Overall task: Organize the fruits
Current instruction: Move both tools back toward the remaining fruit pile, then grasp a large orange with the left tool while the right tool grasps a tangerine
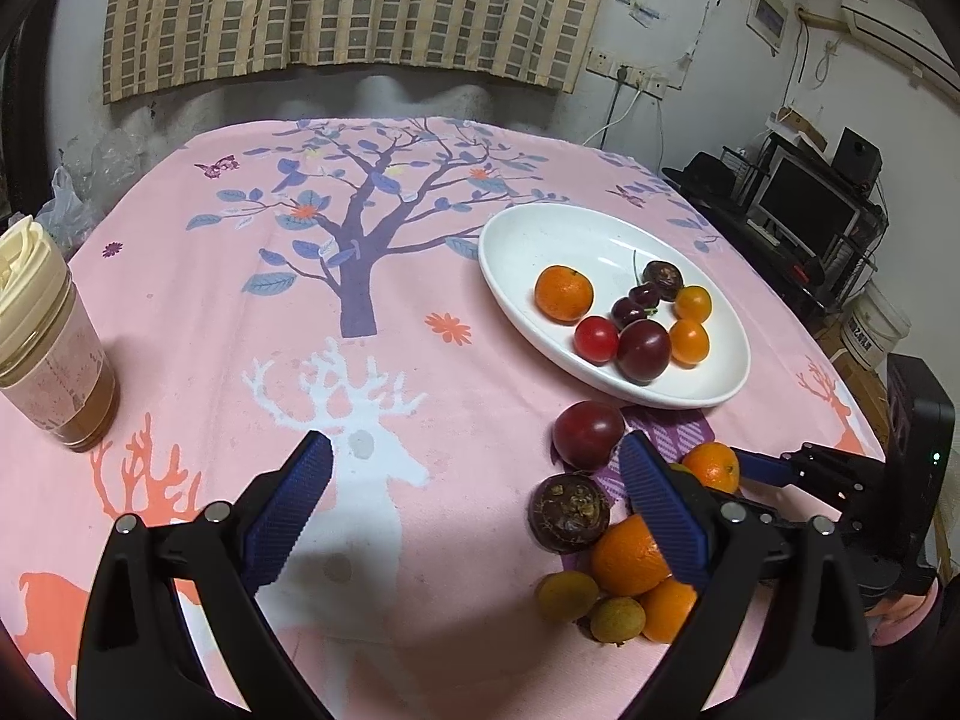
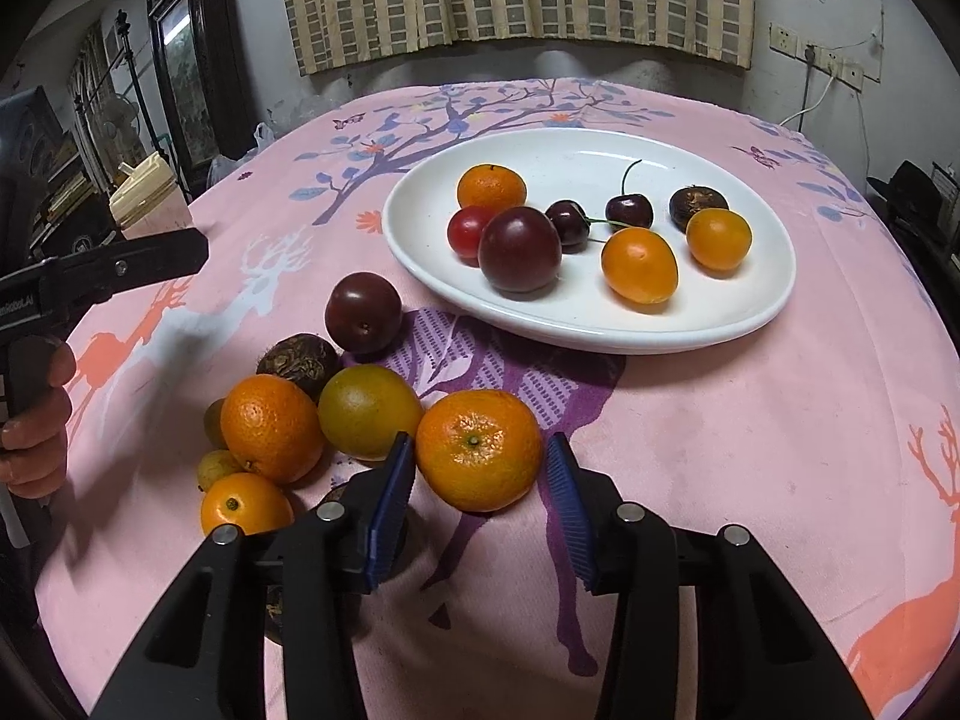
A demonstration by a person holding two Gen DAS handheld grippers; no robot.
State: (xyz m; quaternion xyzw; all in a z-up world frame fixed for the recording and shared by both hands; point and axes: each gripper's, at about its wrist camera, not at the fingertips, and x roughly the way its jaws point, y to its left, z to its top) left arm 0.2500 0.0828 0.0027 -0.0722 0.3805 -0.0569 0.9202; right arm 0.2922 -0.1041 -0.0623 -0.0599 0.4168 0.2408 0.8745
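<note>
Right gripper (image 2: 480, 480) low over the pink tablecloth (image 2: 750, 450), pointing toward the white plate (image 2: 540, 324). Blue fingers (image 2: 393, 486) spread, one each side of a mandarin (image 2: 479, 450); left pad looks touching or just beside the peel, right pad just off it, not clamped. In the left wrist view the right gripper (image 1: 714, 468) comes in from the right edge, same mandarin (image 1: 712, 467) between its tips.

Left gripper (image 1: 474, 480) hovers over the white deer print, fingers (image 1: 288, 510) wide apart, nothing between them. Its right finger overlaps the loose fruit pile in view; contact cannot be told. In the right wrist view the left gripper (image 2: 180, 252) shows only side-on at the left edge, the person's hand (image 2: 39, 420) wrapped on the handle.

Loose pile beside the mandarin, near the cloth's front: big orange (image 2: 271, 427), greenish orange (image 2: 367, 411), dark plum (image 2: 363, 313), brown wrinkled fruit (image 2: 298, 360), small orange (image 2: 245, 507), two small yellowish fruits (image 2: 219, 467). All packed touching or just beside each other.

Plate sits beyond the pile, plum near its front rim. It holds a mandarin, red tomato, plum, two cherries, two small oranges, one brown fruit, clustered on the right half in the left wrist view; left half of the plate bare.

Open cloth left of the pile and right of the gripped-around mandarin. Jar with cream lid (image 1: 48, 348) near the left table edge.
</note>
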